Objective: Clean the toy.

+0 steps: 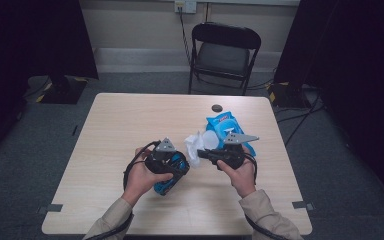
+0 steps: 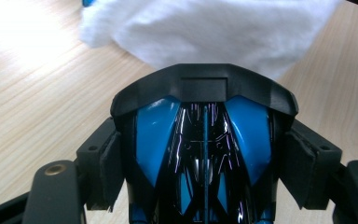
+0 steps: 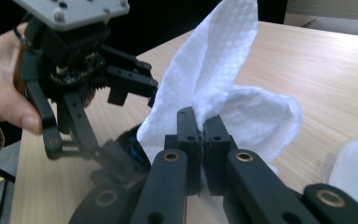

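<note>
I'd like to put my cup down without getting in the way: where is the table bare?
The far-left stretch of the table is bare, as is the near edge between the sleeves. It is crowded mid-right: the blue toy car in the left tongs, the white wipe in the right tongs, the blue wipes pack, a dark cap.

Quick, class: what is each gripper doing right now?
Left gripper: closed on the blue toy car.
Right gripper: shut on the white wipe.
</note>
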The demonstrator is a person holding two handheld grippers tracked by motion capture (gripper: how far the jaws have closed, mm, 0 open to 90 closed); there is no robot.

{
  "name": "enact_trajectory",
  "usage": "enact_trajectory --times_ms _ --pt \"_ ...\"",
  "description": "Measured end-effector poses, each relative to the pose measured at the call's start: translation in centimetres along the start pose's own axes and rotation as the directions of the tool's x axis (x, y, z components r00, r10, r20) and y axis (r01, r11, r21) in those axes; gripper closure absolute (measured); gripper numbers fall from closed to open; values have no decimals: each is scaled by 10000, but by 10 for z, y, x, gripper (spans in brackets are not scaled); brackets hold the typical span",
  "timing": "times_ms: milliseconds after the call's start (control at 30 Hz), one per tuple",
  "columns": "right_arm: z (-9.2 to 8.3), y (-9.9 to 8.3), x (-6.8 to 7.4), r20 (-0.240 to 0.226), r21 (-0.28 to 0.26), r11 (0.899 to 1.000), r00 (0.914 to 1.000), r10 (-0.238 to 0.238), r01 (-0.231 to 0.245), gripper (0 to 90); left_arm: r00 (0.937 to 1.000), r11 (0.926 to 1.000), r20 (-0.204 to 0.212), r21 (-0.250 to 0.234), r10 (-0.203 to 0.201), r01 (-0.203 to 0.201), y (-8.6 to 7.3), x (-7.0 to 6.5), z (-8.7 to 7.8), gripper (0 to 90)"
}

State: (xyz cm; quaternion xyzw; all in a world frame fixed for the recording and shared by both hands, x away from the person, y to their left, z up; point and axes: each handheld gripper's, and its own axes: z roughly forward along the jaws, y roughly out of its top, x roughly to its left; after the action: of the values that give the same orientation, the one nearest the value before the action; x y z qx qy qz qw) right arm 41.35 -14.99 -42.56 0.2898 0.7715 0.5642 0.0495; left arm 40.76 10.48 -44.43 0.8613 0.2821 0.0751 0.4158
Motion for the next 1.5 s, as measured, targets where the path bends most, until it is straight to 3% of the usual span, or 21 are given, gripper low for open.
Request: enact_trajectory --times_ms 200,400,700,900,1500 --pt "7 1 -3 -77 -207 9990 9992 382 -384 889 9997 9999 231 -82 125 -123 6 -6 2 254" --pt "21 0 0 -259 -21 9985 9982 541 -542 889 9991 9996 401 -256 158 -148 11 -9 4 254" --pt "25 -4 1 -388 438 9986 9988 309 -292 889 9999 9996 88 -231 143 -140 10 -3 -1 254" --pt "22 -5 3 -523 360 9988 9980 351 -333 890 9997 9995 -58 -201 251 -252 14 -2 -3 253" --pt "14 -14 4 -740 465 9986 9968 289 -255 891 9989 9989 -469 -474 -33 11 24 9 -14 253"
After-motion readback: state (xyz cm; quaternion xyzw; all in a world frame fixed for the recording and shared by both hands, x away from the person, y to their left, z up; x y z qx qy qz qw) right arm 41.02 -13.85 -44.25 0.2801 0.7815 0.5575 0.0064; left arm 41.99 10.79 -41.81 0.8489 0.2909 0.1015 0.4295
